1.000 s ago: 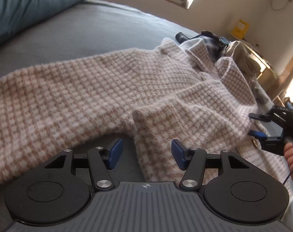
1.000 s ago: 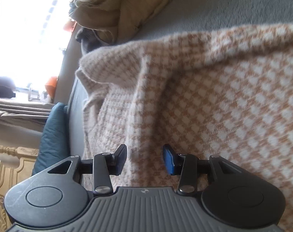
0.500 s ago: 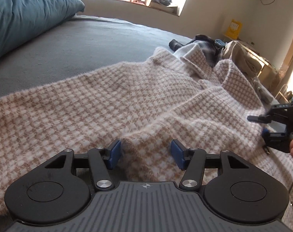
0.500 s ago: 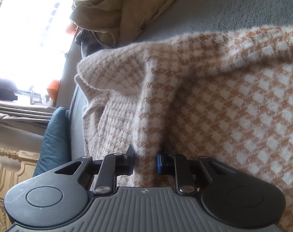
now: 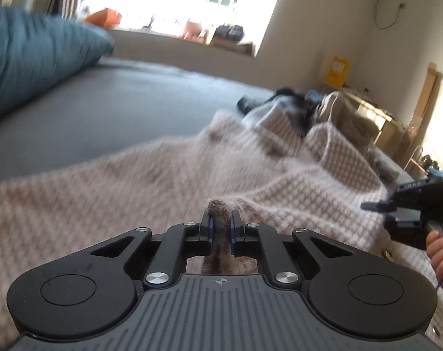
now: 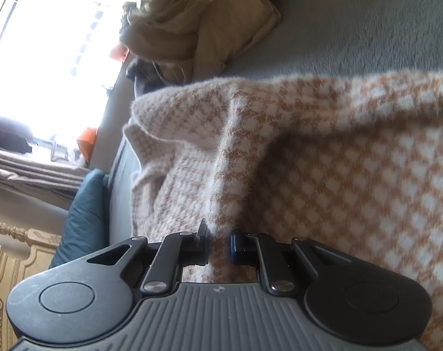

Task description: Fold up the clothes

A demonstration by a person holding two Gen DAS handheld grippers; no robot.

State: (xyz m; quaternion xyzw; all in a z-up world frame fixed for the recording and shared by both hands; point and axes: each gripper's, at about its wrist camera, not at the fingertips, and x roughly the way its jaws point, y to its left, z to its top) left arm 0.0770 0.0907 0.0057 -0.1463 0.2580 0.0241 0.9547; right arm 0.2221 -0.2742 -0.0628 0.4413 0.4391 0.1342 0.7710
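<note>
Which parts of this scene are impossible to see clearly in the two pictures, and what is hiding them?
- Left wrist view: the checked sweater is smeared by motion blur at left; its outline is unreadable.
- Left wrist view: the right gripper is cut by the frame edge.
- Right wrist view: the sweater's pinched fold disappears behind the right gripper's body; the sweater runs off the right edge.
- Both views: the window is overexposed.
- The dark clothes are too blurred to identify.

fuzzy knit garment (image 5: 133,181), matt grey bedcover (image 5: 104,108)
</note>
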